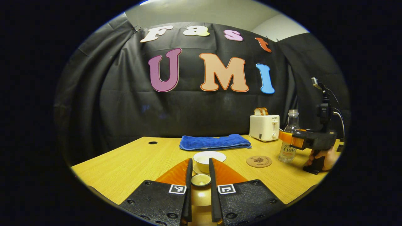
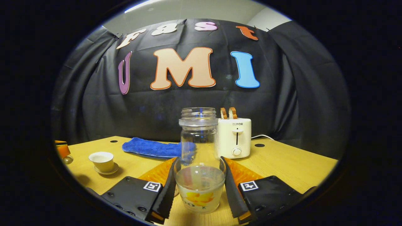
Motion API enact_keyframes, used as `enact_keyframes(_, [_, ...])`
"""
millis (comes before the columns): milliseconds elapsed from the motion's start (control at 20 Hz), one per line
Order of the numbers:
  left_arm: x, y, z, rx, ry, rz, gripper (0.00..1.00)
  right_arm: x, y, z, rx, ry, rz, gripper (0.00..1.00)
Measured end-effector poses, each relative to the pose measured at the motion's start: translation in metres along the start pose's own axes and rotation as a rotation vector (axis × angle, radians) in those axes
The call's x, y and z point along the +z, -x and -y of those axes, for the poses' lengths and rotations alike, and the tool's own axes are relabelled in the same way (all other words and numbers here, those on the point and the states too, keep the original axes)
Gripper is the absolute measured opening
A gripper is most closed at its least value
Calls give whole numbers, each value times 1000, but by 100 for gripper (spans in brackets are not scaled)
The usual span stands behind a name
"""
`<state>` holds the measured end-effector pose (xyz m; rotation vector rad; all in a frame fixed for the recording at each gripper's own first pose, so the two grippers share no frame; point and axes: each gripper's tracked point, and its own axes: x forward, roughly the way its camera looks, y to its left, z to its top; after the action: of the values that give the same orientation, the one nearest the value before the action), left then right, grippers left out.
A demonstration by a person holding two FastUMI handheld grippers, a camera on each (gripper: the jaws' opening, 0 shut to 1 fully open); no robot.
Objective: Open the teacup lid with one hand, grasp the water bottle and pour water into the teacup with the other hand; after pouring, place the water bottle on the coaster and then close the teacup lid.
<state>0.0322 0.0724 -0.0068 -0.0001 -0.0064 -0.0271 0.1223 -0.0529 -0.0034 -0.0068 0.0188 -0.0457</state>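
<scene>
Two grippers are shown at work on one wooden table. The left gripper is pinched on the teacup lid, which is held clear and just near of the open teacup so that the mouth is left free for pouring; the cup is seen standing on its saucer at the left in the right gripper view. The right gripper is set around the lower body of the water bottle, both fingers lying against its sides (firm pressure cannot be confirmed, and the bottle appears to stand upright on the table). The bottle is uncapped and part-filled, so it is judged ready for lifting towards the cup. The coaster is left bare between cup and bottle, reserved for the bottle after pouring. A folded blue towel and a white toaster holding two slices are placed at the far side. "SUPOR" is legible on the toaster; "C100" is printed on the bottle's label.
</scene>
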Motion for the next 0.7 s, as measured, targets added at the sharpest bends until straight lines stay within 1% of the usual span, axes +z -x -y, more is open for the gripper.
enact_keyframes(50, [1, 0, 0, -10, -1, 3, 21, 0, 0, -1, -2, 0, -3, 72])
enact_keyframes(100, [0, 1, 0, -20, -1, 3, 19, 0, 1, -1, -6, 2, -2, 72])
enact_keyframes(150, [1, 0, -1, -25, -2, 3, 19, 1, 4, 0, -11, 9, -3, 71])
enact_keyframes(200, [0, 1, -3, -29, -1, 2, 19, 3, 6, -3, -9, 26, 7, 71])
enact_keyframes(250, [1, 1, -6, -32, -2, 3, 18, 4, 8, -6, -7, 68, 7, 71])
enact_keyframes(400, [0, 1, -12, -65, 0, 0, 18, 7, 10, -24, 5, 283, 25, 71])
enact_keyframes(500, [0, 3, -23, -68, 1, 3, 19, 12, 9, -46, 28, 440, 37, 71])
enact_keyframes(600, [-1, 3, -38, -58, 2, 1, 19, 17, 5, -77, 67, 568, 59, 71])
enact_keyframes(700, [-2, 4, -53, -45, 4, -1, 19, 10, -3, -103, 119, 666, 40, 71])
